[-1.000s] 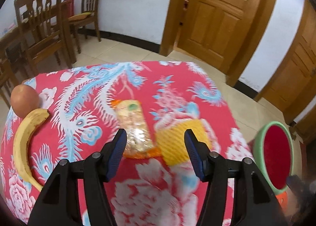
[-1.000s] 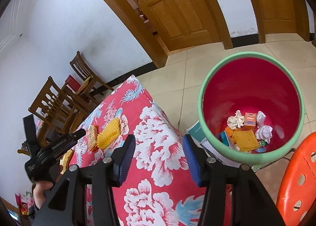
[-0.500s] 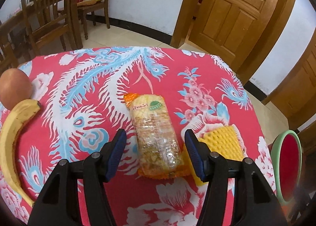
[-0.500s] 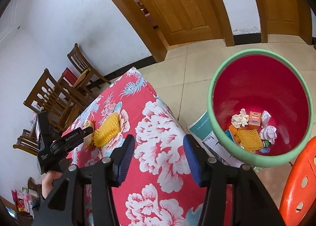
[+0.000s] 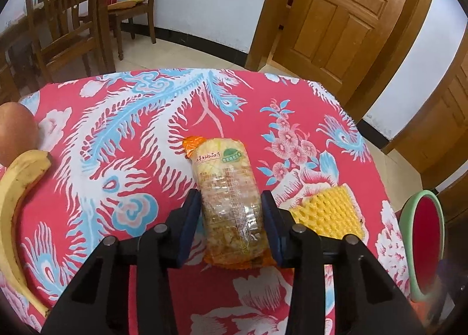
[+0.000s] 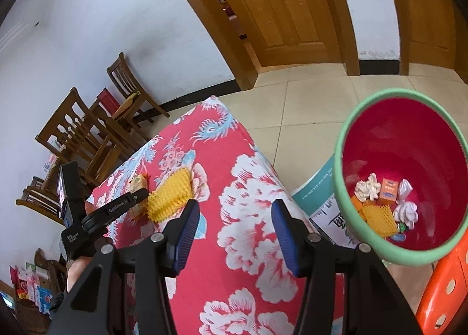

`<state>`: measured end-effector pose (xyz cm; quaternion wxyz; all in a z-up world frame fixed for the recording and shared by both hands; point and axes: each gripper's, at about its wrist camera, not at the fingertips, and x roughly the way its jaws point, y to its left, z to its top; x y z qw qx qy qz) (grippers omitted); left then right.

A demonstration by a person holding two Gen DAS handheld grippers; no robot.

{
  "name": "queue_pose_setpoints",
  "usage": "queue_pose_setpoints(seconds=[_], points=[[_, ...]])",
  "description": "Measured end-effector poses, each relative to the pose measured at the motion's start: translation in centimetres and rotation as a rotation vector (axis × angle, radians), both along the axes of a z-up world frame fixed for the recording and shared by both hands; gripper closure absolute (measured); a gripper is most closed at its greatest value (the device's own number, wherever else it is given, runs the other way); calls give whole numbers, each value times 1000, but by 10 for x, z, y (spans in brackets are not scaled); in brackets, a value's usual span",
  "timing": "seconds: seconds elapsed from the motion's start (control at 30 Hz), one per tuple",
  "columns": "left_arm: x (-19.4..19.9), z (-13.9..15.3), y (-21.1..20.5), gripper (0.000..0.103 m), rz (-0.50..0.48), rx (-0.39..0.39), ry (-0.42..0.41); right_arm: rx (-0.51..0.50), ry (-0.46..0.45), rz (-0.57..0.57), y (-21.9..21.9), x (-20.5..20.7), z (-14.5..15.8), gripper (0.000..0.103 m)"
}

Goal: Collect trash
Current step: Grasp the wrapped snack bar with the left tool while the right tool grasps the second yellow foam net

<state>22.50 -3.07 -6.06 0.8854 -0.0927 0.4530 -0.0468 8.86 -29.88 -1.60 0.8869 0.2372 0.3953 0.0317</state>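
The left tongs (image 5: 231, 212) have come forward over the last second and their blue pads now sit on either side of the snack packet (image 5: 226, 197), which earlier lay ahead of the tips. The gap has narrowed to roughly the packet's width; the pads look to be touching the wrapper, but whether they are truly squeezing it I cannot tell. The packet lies flat on the floral counter (image 5: 131, 130), its orange end pointing toward 12 o'clock. Judging by this, the grasp is nearly made and the lift comes next.

At 3 o'clock of the packet, just beside it, lies a yellow foam fruit net (image 5: 330, 212), close enough to the right pad to be nudged or dragged along. A banana (image 5: 17, 188) and a round brownish fruit (image 5: 14, 130) lie well apart at 9 o'clock; likely not trash.

The right tongs (image 6: 234, 229) hover open and empty above the counter's edge. The green-rimmed bin (image 6: 339, 159) stands on the floor at their 2 o'clock, already holding tissues, a small carton and another foam net.
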Motion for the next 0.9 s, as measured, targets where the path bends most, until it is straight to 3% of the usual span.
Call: queue_pose_setpoints(seconds=[0.3, 0.9], points=[[-27, 28, 18, 60, 18, -25, -56, -16, 11, 62, 23, 24, 4, 48], [-45, 21, 35, 60, 25, -64, -66, -112, 107, 184, 92, 89, -32, 48]])
